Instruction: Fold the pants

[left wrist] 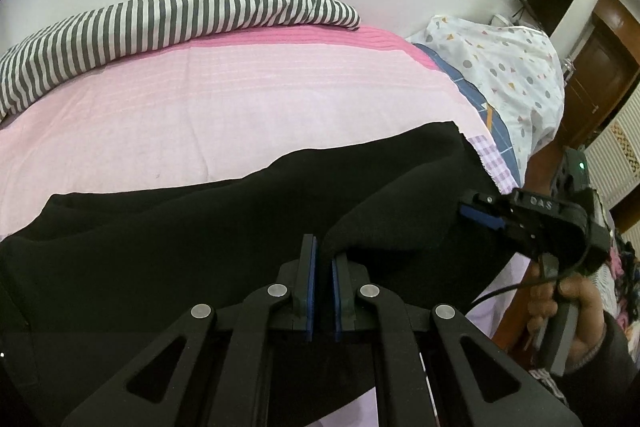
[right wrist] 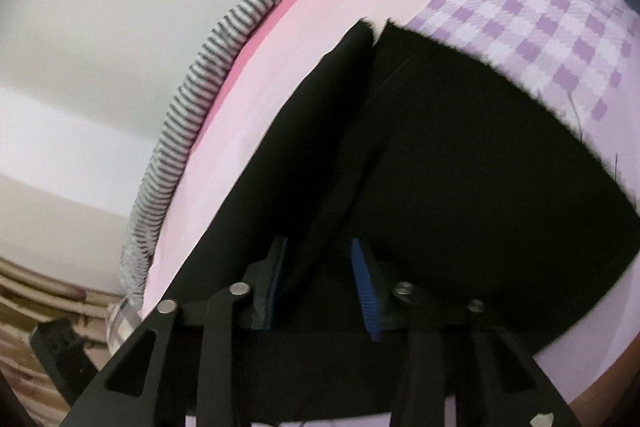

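Both grippers tilt down toward the bed (left wrist: 200, 115), which is covered by a pale pink sheet (left wrist: 248, 99). The black pants (left wrist: 200, 227) lie spread across the near part of that sheet.

The left gripper (left wrist: 323, 259) points downward over the middle of the pants. Its two blue-padded fingers (left wrist: 310, 267) stand nearly together, pinching a raised fold of black cloth that humps up just right of the fingertips.

The right gripper (right wrist: 320, 259) comes in from the bed's right edge; in the left wrist view it (left wrist: 486, 213) reaches sideways onto the pants' right end, held by a hand (left wrist: 568, 307) in a dark sleeve (left wrist: 616, 343) wrapped round its grey handle. Its own view is tilted and blurred. The jaws stand a little apart, with a ridge of black fabric running between the blue pads (right wrist: 364, 283); whether the pads press on it I cannot tell.

The pants' long axis runs left to right across the left wrist view, roughly along the near side of the bed, one end at the far left, the other under the right gripper. A cut edge of the fabric shows toward the purple checked cloth (right wrist: 540, 39).

A grey-and-white striped blanket (left wrist: 160, 23) is bunched along the wall side of the bed, and a white patterned pillow (left wrist: 504, 67) sits at the right end.
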The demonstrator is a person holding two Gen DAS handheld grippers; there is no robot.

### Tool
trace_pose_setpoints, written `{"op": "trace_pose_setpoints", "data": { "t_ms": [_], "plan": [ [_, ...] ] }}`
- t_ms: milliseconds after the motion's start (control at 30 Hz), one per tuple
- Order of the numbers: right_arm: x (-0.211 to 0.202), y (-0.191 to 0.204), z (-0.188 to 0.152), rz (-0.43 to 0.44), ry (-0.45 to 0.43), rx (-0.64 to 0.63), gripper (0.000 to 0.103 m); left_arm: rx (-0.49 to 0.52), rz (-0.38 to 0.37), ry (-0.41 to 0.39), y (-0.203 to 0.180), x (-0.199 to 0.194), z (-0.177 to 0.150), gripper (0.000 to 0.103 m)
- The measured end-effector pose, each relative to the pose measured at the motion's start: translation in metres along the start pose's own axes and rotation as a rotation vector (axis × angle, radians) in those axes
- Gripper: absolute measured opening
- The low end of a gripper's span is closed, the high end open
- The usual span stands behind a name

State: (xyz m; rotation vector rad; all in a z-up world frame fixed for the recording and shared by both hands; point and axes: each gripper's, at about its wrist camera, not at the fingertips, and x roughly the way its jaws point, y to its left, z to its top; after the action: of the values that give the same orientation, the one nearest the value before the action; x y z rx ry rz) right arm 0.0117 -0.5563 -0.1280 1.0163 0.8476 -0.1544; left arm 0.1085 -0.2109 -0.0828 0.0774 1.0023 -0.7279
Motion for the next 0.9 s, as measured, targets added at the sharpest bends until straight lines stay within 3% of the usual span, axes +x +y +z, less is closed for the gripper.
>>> {"op": "trace_pose_setpoints", "data": {
  "t_ms": [333, 567, 733, 900],
  "plan": [
    [0.01, 0.002, 0.034, -0.046, -0.023, -0.024, 0.01, 0.003, 0.004, 0.011, 0.002, 0.005, 0.0, 0.007],
    [-0.038, 0.003, 0.03, -0.095, -0.097, -0.098, 0.005, 0.035, -0.009, 0.016, -0.005, 0.004, -0.003, 0.007],
    [-0.086, -0.016, 0.022, -0.151, -0.137, -0.106, 0.005, 0.118, -0.031, 0.055, -0.025, 0.011, -0.019, 0.007],
    [-0.111, -0.042, 0.008, -0.22, -0.158, -0.085, 0.004, 0.268, 0.004, 0.114, -0.052, 0.029, -0.046, 0.008]
  ]
}}
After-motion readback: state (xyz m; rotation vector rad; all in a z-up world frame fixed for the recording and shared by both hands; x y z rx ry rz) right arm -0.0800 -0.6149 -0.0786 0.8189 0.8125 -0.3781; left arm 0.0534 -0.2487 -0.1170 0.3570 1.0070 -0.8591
